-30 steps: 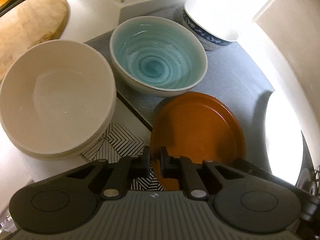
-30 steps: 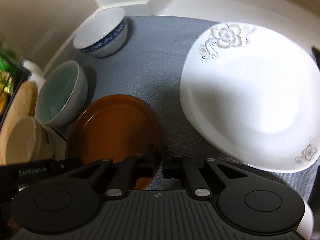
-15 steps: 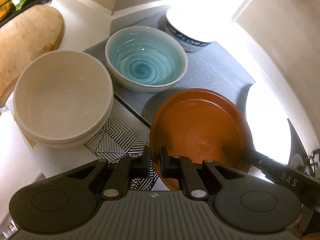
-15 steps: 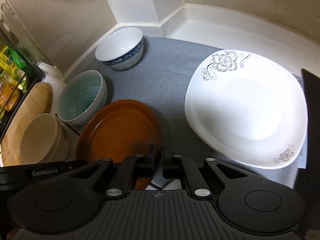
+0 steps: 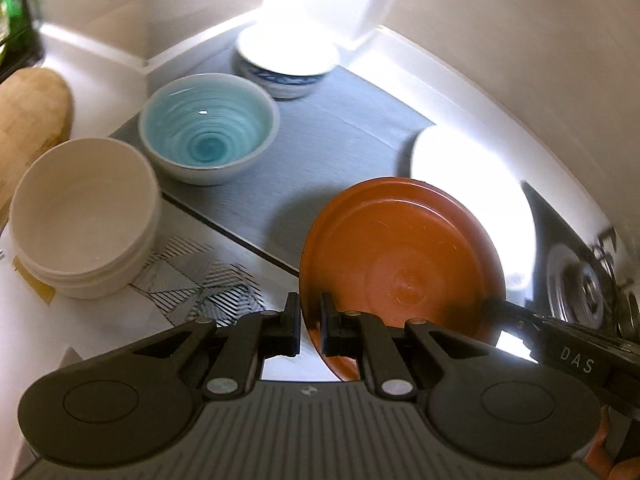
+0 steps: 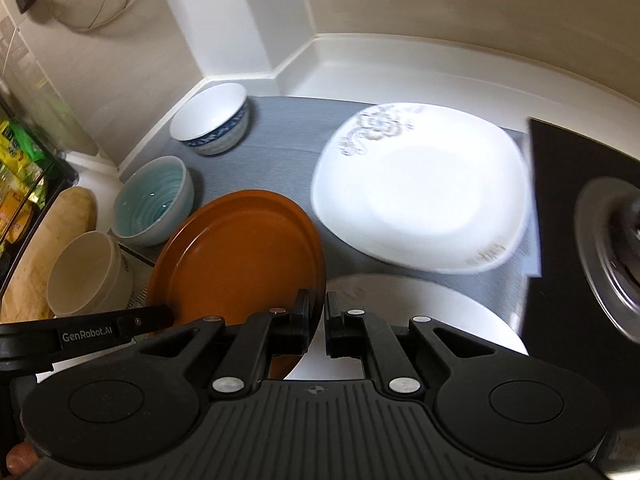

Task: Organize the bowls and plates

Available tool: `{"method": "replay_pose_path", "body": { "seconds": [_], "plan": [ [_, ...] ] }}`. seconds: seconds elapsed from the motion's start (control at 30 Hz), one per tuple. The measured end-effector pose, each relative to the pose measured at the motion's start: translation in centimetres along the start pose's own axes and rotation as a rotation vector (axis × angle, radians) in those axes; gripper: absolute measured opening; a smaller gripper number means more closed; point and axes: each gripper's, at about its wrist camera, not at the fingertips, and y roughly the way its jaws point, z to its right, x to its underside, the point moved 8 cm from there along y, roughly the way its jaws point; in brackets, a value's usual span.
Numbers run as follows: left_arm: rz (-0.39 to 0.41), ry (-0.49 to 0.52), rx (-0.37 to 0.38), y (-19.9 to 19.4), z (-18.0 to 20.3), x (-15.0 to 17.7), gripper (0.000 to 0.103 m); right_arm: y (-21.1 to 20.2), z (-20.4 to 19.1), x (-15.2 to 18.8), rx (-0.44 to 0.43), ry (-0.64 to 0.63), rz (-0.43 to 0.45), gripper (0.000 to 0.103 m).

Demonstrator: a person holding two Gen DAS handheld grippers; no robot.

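I pinch the brown plate [image 5: 400, 256] by opposite rims, left gripper [image 5: 310, 322] and right gripper [image 6: 317, 326] both clamped, keeping it level above the white plate [image 6: 420, 192].

The white bench [image 6: 360, 64] carries a grey mat [image 6: 280, 136] laid into its corner, and beside the mat's near-left edge lies a sheet with a black-and-white line pattern [image 5: 208, 280]. On the mat stand a blue-rimmed white bowl [image 6: 210, 120] nearest the corner, a turquoise bowl [image 6: 154, 200] nearer the patterned sheet, and a white square plate with flower prints [image 6: 420, 188] at the right. A stack of cream bowls [image 5: 84, 212] stands on the patterned sheet, and a wooden board [image 5: 28, 112] lies at the far left.
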Motion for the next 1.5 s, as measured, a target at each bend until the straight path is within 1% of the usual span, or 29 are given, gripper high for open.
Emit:
{"method": "replay_pose_path", "body": {
  "seconds": [0.27,0.47,0.67,0.77,0.93,0.97,1.0,1.03,1.07,1.1,1.13,1.17,1.2,1.23,1.27,1.3,1.33,1.4,1.5],
  "plan": [
    [-0.017,0.119,0.036,-0.5,3.8,2.5,0.009,-2.6,3.1,3.1,0.049,0.086,0.021,0.008],
    [-0.052,0.224,0.047,0.2,6.2,4.7,0.009,-3.2,5.5,5.5,0.092,0.146,0.02,0.008],
    [-0.087,0.302,0.05,1.4,8.0,6.3,0.009,-3.4,7.4,7.5,0.119,0.203,0.013,0.008],
    [-0.104,0.336,0.048,2.2,8.6,6.9,0.009,-3.2,8.2,8.2,0.132,0.224,0.006,0.008],
    [-0.138,0.354,0.04,3.5,8.8,7.4,0.01,-2.5,9.3,9.3,0.138,0.259,-0.023,0.008],
    [-0.14,0.353,0.037,3.6,8.7,7.4,0.014,-2.3,9.4,9.4,0.135,0.271,-0.029,0.009],
    [-0.136,0.354,0.038,3.5,8.7,7.2,0.024,-2.2,9.5,9.5,0.132,0.282,-0.034,0.01],
    [-0.125,0.356,0.041,3.3,8.7,6.9,0.032,-2.2,9.5,9.5,0.13,0.289,-0.037,0.013],
    [-0.109,0.359,0.059,2.8,8.7,6.6,0.048,-2.3,9.6,9.5,0.137,0.291,-0.036,0.016],
    [-0.093,0.362,0.08,2.3,8.8,6.4,0.065,-2.5,9.6,9.4,0.135,0.284,-0.028,0.03],
    [-0.071,0.365,0.082,1.8,8.6,6.0,0.076,-2.8,9.6,9.3,0.135,0.277,-0.018,0.048],
    [-0.034,0.366,0.064,1.2,8.2,5.6,0.091,-3.2,9.7,9.2,0.139,0.272,-0.002,0.052],
    [0.009,0.365,0.05,0.7,7.8,5.1,0.094,-3.7,9.8,9.0,0.146,0.267,0.021,0.056],
    [0.041,0.362,0.04,0.4,7.3,4.7,0.094,-4.1,10.1,8.9,0.157,0.26,0.04,0.057],
    [0.056,0.354,0.031,0.3,6.8,4.4,0.095,-4.5,10.3,8.8,0.174,0.254,0.053,0.059],
    [0.057,0.338,0.027,0.4,6.2,4.2,0.096,-4.7,10.6,8.7,0.19,0.248,0.063,0.064],
    [0.05,0.321,0.024,0.8,5.7,4.1,0.096,-4.7,10.9,8.7,0.202,0.24,0.068,0.067],
    [0.006,0.288,0.005,2.0,4.7,4.1,0.096,-4.0,11.3,8.8,0.21,0.23,0.042,0.067],
    [-0.039,0.257,-0.001,3.3,4.1,4.4,0.096,-2.4,11.1,9.1,0.165,0.24,-0.009,0.067]
  ]
}}
